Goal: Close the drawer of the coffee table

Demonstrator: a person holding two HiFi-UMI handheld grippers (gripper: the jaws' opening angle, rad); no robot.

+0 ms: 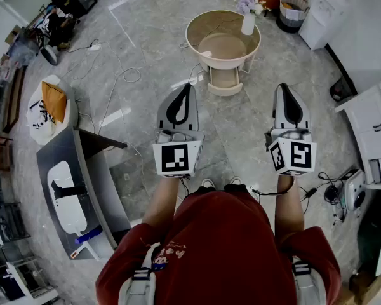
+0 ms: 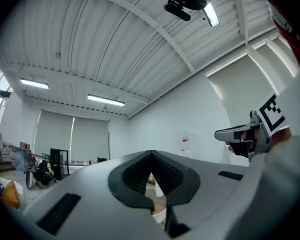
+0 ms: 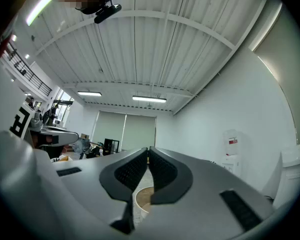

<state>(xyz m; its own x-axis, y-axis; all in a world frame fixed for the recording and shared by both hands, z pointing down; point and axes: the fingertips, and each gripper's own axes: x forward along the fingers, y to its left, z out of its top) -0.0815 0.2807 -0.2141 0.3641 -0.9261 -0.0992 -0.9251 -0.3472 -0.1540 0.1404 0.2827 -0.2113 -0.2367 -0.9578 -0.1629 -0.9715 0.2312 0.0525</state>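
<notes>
While the drawer (image 1: 225, 80) of the coffee table (image 1: 192, 35) stands pulled out toward us, well ahead of both tips and nearer the left one's line, we hold the left gripper (image 1: 189, 88) and the right gripper (image 1: 284, 89) side by side, roughly level and aimed at it. We read this as an approach posture: neither gripper touches anything, and the whole closing push is not yet begun. In the left gripper view, the left gripper (image 2: 151, 154) has its dark pads meeting at the tips, with only the hollow behind them showing a sliver of the room beyond, and nothing sits between them. In the right gripper view, the right gripper (image 3: 148, 149) is likewise pressed together to a thin seam, empty, with the round rim of the table (image 3: 135, 200) showing below that seam. We judge the closed jaws suit the job, since a drawer front wants a blunt nose to push with, not a grasp. A vase (image 1: 248, 23) of flowers stands on the surface beyond the drawer, ahead of the right gripper, so the push should probably run low and straight to avoid jolting it. A white cable (image 1: 130, 75) lies on the floor ahead of the left gripper, off to its left, clear of the path to the drawer.
</notes>
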